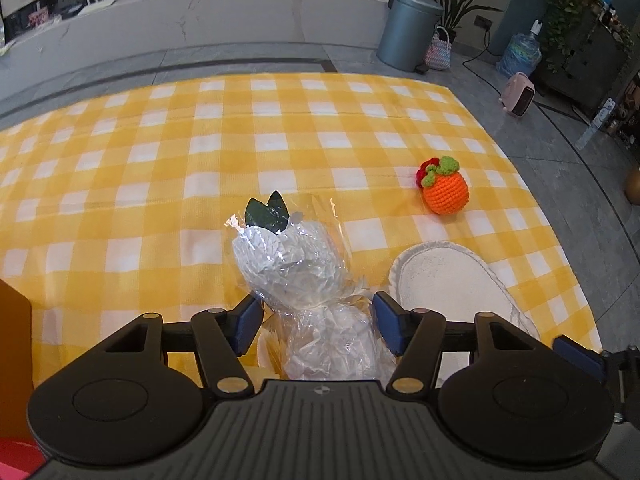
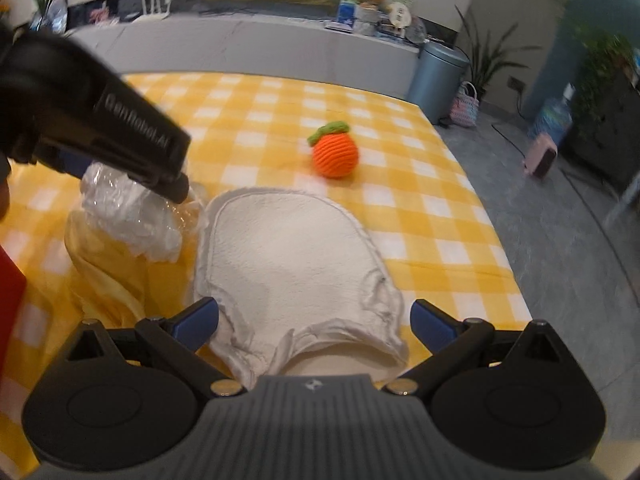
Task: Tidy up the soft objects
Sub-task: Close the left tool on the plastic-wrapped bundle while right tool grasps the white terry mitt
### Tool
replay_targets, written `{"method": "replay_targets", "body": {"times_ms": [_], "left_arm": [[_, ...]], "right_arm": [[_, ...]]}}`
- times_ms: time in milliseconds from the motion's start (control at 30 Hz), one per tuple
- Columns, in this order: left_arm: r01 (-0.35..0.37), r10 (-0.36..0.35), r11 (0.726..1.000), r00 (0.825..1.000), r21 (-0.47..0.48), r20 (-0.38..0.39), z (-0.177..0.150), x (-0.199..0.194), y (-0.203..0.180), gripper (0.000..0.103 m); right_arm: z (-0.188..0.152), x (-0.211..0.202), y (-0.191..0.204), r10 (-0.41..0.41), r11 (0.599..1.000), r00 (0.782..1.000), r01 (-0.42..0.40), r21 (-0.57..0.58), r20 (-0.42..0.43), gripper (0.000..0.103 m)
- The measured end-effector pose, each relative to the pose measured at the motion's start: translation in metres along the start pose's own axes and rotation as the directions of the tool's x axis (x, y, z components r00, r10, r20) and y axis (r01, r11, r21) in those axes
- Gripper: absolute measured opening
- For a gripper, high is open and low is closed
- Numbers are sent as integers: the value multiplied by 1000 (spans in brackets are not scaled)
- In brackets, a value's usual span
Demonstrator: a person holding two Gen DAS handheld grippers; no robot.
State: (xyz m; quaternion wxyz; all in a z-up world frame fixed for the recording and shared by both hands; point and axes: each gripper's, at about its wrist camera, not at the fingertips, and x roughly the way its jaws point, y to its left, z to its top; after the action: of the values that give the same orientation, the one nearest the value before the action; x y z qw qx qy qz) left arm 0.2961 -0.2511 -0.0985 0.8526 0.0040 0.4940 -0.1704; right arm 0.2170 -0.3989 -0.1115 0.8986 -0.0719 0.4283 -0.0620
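A cellophane-wrapped white bundle (image 1: pixel 292 264) with a dark green leaf on top lies on the yellow checked cloth (image 1: pixel 160 160). My left gripper (image 1: pixel 316 326) is open, its blue pads on either side of the bundle's lower part; I cannot tell if they touch it. A white fluffy slipper (image 2: pixel 292 256) lies to the right of the bundle, also seen in the left wrist view (image 1: pixel 444 284). My right gripper (image 2: pixel 314 322) is open around the slipper's heel end. An orange crocheted fruit (image 2: pixel 334 154) with green leaves sits farther back, also in the left wrist view (image 1: pixel 444 192).
A red and orange object (image 1: pixel 14 320) stands at the left edge. The left gripper's body (image 2: pixel 100 120) crosses the right wrist view over the bundle (image 2: pixel 132 216). The cloth's right edge (image 2: pixel 492 216) drops to grey floor with a bin (image 2: pixel 438 80) and heater (image 2: pixel 540 158).
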Motion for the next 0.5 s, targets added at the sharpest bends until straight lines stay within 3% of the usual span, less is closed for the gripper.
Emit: {"method": "replay_targets", "body": {"times_ms": [200,300,433,500], "left_arm": [[-3,3,1000,1000,13,5,-1,1,-1,69],[-4,3,1000,1000,22,6,-2,1,-2,69],[-3,3,1000,1000,22,6,-2,1,-3,69],[-5,5,1000,1000,26,6,-2,1,-4,69]], "right_arm": [[5,17,-4,-34,999,998,35,-19,44,100],[6,28,-19,3,997,1000,-5,73,23,100],[4,40,-40,88,965,996,-85,247,0,101],[5,41,-38,78,973,997,-75,220,-7,101]]}}
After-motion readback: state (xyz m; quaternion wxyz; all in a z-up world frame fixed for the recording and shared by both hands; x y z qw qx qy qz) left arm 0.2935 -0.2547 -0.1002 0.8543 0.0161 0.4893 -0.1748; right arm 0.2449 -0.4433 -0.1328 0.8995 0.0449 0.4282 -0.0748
